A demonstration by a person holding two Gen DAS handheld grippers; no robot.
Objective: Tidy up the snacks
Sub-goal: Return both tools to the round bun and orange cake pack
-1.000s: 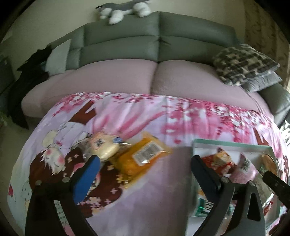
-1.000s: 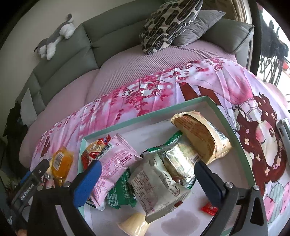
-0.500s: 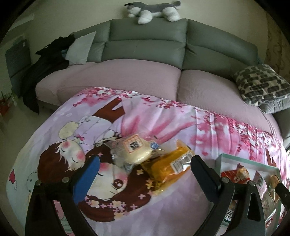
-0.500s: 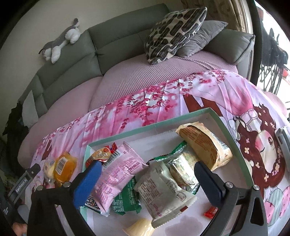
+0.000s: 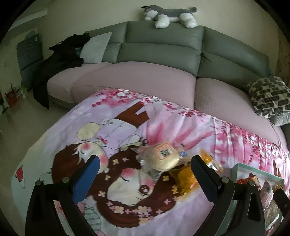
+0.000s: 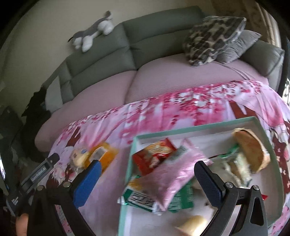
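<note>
Two loose snacks lie on the pink cartoon cloth (image 5: 126, 127): a pale round bun in clear wrap (image 5: 163, 158) and an orange packet (image 5: 184, 177) partly under it. My left gripper (image 5: 145, 170) is open and empty, just short of them. A teal-rimmed tray (image 6: 199, 128) holds several snack packets, among them a pink packet (image 6: 174, 172), a red one (image 6: 154, 157) and a tan one (image 6: 252, 152). My right gripper (image 6: 147, 175) is open and empty above the tray's left part. The bun (image 6: 78, 157) and orange packet (image 6: 107, 156) show left of the tray.
A grey sofa (image 5: 163, 49) with pink seat covers runs behind the cloth. A plush dog (image 5: 170, 15) lies on its back; patterned cushions (image 6: 213, 36) sit at its right end. Dark clothing (image 5: 59, 59) hangs at the left end. The left gripper's body (image 6: 36, 176) shows in the right wrist view.
The left gripper has swung left, away from the tray, toward the bun and orange packet. The right gripper has shifted left over the tray's left part. Both stay open.
</note>
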